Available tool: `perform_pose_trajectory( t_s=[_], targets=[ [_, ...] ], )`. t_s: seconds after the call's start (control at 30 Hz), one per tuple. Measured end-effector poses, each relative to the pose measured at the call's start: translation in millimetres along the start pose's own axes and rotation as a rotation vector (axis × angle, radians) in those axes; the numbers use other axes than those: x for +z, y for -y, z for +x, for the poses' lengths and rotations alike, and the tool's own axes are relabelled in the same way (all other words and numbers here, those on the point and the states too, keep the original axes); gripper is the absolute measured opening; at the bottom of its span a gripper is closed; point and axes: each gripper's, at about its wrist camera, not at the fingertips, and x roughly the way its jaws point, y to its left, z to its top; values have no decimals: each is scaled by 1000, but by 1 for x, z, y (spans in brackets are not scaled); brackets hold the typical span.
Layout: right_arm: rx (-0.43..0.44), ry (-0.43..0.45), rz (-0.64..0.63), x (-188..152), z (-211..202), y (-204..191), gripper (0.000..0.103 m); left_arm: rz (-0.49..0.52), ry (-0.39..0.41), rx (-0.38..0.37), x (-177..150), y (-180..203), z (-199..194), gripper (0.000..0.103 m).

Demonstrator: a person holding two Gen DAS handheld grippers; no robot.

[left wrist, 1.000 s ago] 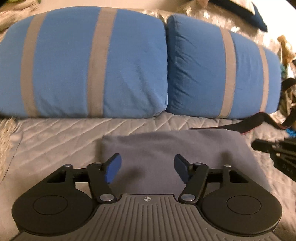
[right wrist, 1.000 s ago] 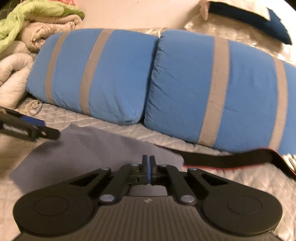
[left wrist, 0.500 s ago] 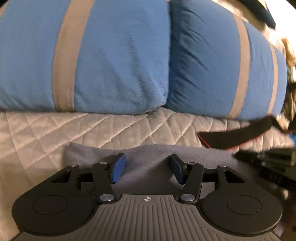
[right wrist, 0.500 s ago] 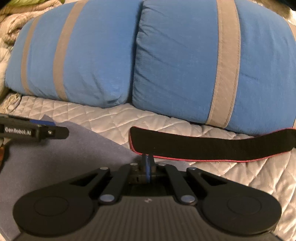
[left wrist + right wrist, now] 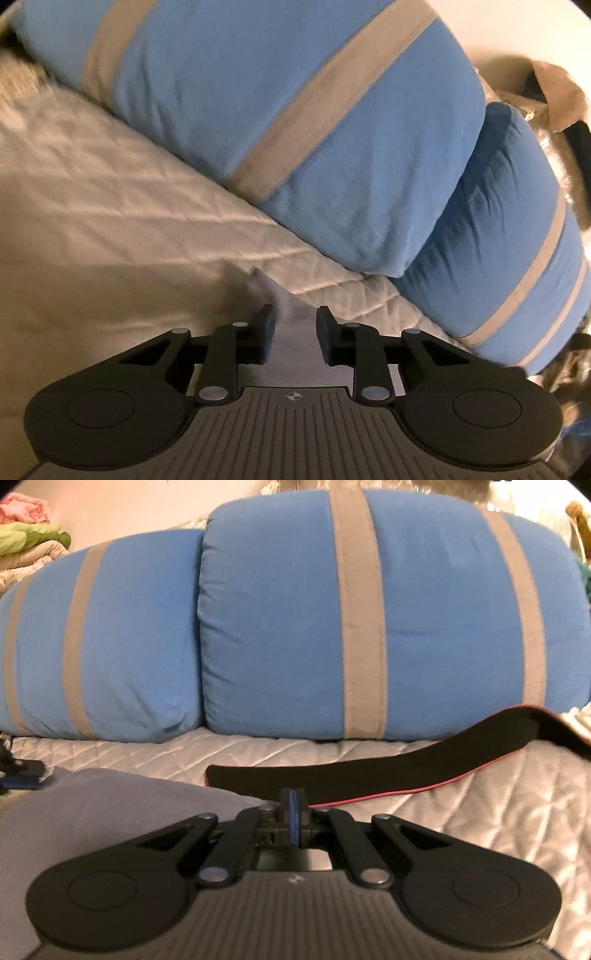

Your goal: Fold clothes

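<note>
A grey folded garment (image 5: 110,805) lies on the quilted bed cover (image 5: 480,805), at the lower left of the right wrist view. Its far corner (image 5: 291,314) shows between the fingers in the left wrist view. My left gripper (image 5: 293,325) is open, its jaws standing on either side of that corner, not closed on it. My right gripper (image 5: 293,808) is shut, with nothing visibly between its pads, at the garment's right edge. The left gripper's tip (image 5: 22,775) shows at the far left of the right wrist view.
Two blue pillows with grey stripes (image 5: 332,627) (image 5: 295,129) lie along the back of the bed. A black band with red edging (image 5: 369,775) lies on the cover just beyond my right gripper. Folded blankets (image 5: 29,542) are piled at the far left.
My left gripper has swung left and tilted onto the garment's far corner, its jaws narrowing. My right gripper has moved forward and right toward the black band and stays shut.
</note>
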Motion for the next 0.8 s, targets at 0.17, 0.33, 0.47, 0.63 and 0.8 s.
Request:
perform_pose_trajectory(
  t_s=[0.17, 0.33, 0.47, 0.63, 0.8],
  targets=[
    [37, 3, -30, -7, -30, -10, 4, 184, 4, 43, -17, 16, -41, 25],
    [83, -63, -89, -20, -50, -25, 4, 354, -58, 123, -47, 27, -40, 25],
    [79, -123, -114, -27, -39, -28, 7, 355, -107, 155, -54, 22, -26, 25],
    [86, -96, -77, -29, -40, -22, 10, 330, -100, 146, -52, 19, -35, 25],
    [98, -24, -73, -29, -71, -25, 4, 342, -81, 99, -65, 28, -66, 24]
  ],
)
